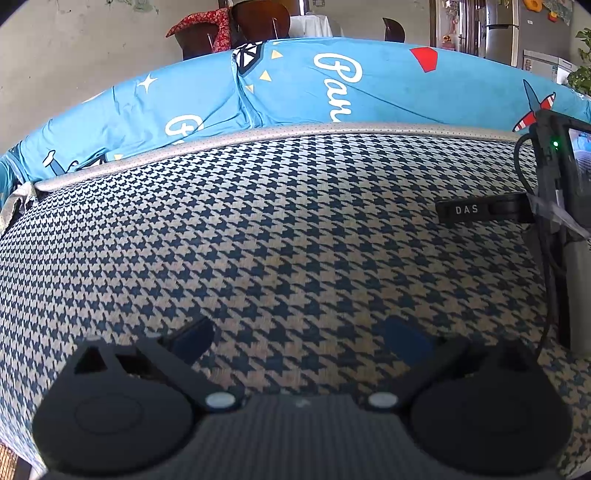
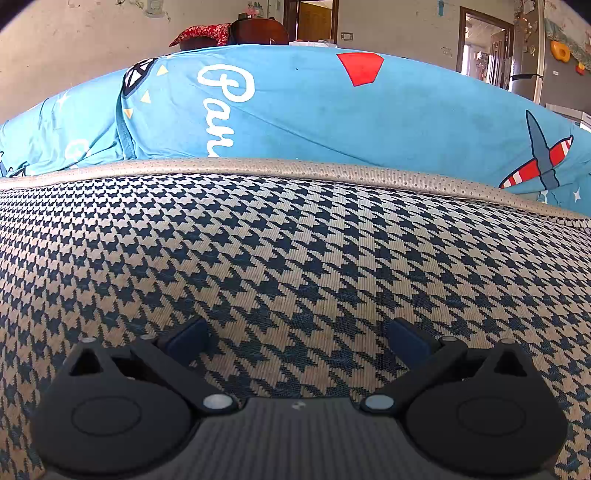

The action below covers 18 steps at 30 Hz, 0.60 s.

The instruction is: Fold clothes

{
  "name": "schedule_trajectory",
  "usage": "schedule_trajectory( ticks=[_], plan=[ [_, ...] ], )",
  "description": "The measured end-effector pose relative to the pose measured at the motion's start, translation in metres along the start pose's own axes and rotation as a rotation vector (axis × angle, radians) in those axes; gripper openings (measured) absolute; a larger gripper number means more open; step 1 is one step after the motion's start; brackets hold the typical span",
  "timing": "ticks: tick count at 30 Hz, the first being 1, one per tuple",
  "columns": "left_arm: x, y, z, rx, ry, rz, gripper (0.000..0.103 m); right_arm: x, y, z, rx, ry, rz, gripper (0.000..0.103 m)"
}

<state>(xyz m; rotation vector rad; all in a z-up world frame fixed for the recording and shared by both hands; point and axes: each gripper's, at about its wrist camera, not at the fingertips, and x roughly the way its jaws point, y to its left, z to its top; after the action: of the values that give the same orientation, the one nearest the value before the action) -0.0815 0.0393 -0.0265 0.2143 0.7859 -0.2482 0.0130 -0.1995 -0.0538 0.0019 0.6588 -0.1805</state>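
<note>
A houndstooth mat (image 1: 277, 229), navy and beige with a grey perforated border, fills the foreground of the left wrist view. My left gripper (image 1: 299, 341) hovers low over it, open, with nothing between its blue pads. The other gripper's black body (image 1: 554, 192), marked "DAS", shows at the right edge of that view. In the right wrist view the same mat (image 2: 295, 258) lies under my right gripper (image 2: 299, 341), which is open and empty. No garment lies on the mat in either view.
A bright blue printed bedsheet (image 1: 314, 88) with white lettering, red shapes and plane motifs lies beyond the mat's far border (image 2: 295, 166). Behind it stand dark chairs (image 1: 258, 22) with a red cloth (image 1: 207, 22), a fridge (image 1: 506, 29) and doorways (image 2: 484, 44).
</note>
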Motion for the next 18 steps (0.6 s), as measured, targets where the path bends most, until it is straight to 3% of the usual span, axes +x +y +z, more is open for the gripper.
schedule_trajectory(
  ticks=[18],
  plan=[
    [-0.0007, -0.0041, -0.0004, -0.062, 0.061, 0.054, 0.103, 0.0002, -0.0003, -0.0005, 0.000, 0.000, 0.001, 0.103]
  ],
)
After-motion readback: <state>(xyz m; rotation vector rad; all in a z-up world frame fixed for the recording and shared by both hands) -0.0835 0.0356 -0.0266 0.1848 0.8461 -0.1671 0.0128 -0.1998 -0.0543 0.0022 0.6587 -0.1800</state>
